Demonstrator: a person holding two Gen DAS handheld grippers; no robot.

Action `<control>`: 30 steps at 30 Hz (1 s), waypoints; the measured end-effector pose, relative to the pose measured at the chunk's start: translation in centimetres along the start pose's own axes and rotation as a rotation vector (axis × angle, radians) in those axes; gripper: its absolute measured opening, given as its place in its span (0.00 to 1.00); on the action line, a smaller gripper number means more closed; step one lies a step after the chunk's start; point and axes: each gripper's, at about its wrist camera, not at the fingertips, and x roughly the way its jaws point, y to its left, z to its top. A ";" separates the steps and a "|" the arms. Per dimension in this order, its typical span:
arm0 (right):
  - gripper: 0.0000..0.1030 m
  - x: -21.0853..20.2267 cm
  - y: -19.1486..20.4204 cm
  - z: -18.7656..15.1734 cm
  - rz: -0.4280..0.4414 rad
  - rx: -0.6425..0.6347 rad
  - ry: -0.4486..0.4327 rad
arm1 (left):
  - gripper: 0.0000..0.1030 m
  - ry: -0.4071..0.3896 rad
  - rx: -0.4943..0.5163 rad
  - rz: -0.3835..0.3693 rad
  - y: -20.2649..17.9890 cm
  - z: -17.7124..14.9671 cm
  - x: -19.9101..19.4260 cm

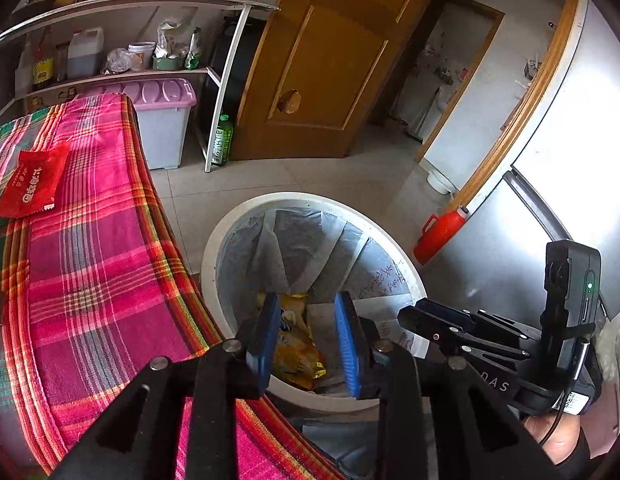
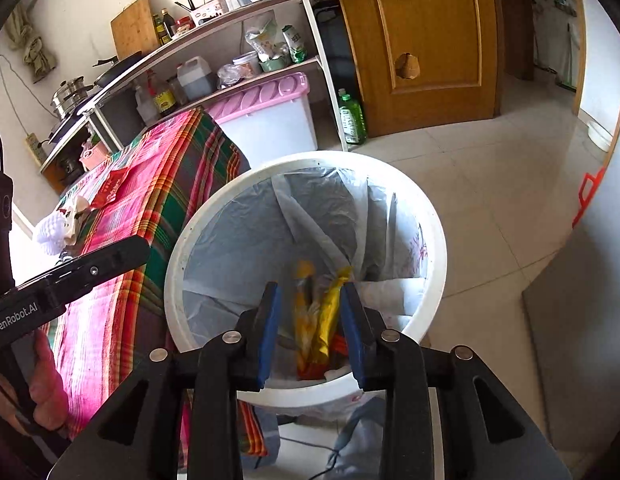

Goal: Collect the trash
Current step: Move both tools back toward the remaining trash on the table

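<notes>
A white trash bin (image 1: 214,248) lined with a clear bag stands on the floor beside the table (image 1: 94,272). Yellow snack wrappers (image 1: 298,356) lie at its bottom and also show in the right wrist view (image 2: 321,320). My left gripper (image 1: 308,340) is open and empty above the bin's near rim. My right gripper (image 2: 311,332) is open and empty over the bin (image 2: 437,240). A red wrapper (image 1: 30,184) lies flat on the plaid tablecloth, also in the right wrist view (image 2: 112,186). White crumpled trash (image 2: 60,226) lies near it on the table.
A metal shelf (image 1: 226,80) with bottles and a pink-lidded storage box (image 1: 162,124) stands behind the table. A green bottle (image 1: 222,140) sits on the floor by a wooden door (image 1: 321,60). A red thermos (image 1: 437,236) stands by the fridge (image 1: 569,152).
</notes>
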 end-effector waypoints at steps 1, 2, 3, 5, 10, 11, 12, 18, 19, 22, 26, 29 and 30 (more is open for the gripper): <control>0.31 -0.2 0.1 0.0 0.001 -0.002 -0.004 | 0.29 -0.004 0.000 0.001 0.0 0.0 -0.2; 0.31 -0.4 0.2 0.0 0.001 -0.005 -0.011 | 0.29 -0.009 0.000 0.002 0.1 -0.1 -0.4; 0.31 -0.6 0.3 0.0 0.002 -0.008 -0.018 | 0.29 -0.015 0.001 0.003 0.1 -0.2 -0.7; 0.31 -1.1 0.6 0.1 0.006 -0.017 -0.033 | 0.29 -0.030 0.004 0.008 0.0 -0.3 -1.3; 0.31 -2.6 2.0 0.2 0.013 -0.053 -0.076 | 0.29 -0.072 0.010 0.027 0.1 -0.6 -3.1; 0.31 -3.0 2.4 0.2 0.016 -0.062 -0.086 | 0.29 -0.081 0.010 0.032 0.1 -0.7 -3.5; 0.31 -3.4 2.8 0.3 0.021 -0.070 -0.095 | 0.29 -0.091 0.011 0.038 0.2 -0.8 -4.0; 0.31 -5.0 5.5 0.1 0.060 -0.121 -0.135 | 0.29 -0.151 0.010 0.084 0.9 -1.5 -7.0; 0.31 -5.2 5.9 0.0 0.066 -0.129 -0.136 | 0.29 -0.159 0.010 0.097 1.1 -1.6 -7.5; 0.31 -5.6 7.4 -0.2 0.090 -0.161 -0.145 | 0.29 -0.183 0.008 0.132 1.6 -2.1 -9.0; 0.31 -5.7 9.1 -0.6 0.121 -0.193 -0.144 | 0.29 -0.218 0.008 0.180 2.4 -3.0 -10.9; 0.31 -5.7 10.4 -0.9 0.129 -0.218 -0.137 | 0.29 -0.236 -0.007 0.205 3.3 -3.7 -12.2; 0.31 -5.8 10.8 -0.9 0.138 -0.224 -0.135 | 0.29 -0.241 -0.012 0.217 3.7 -3.9 -12.6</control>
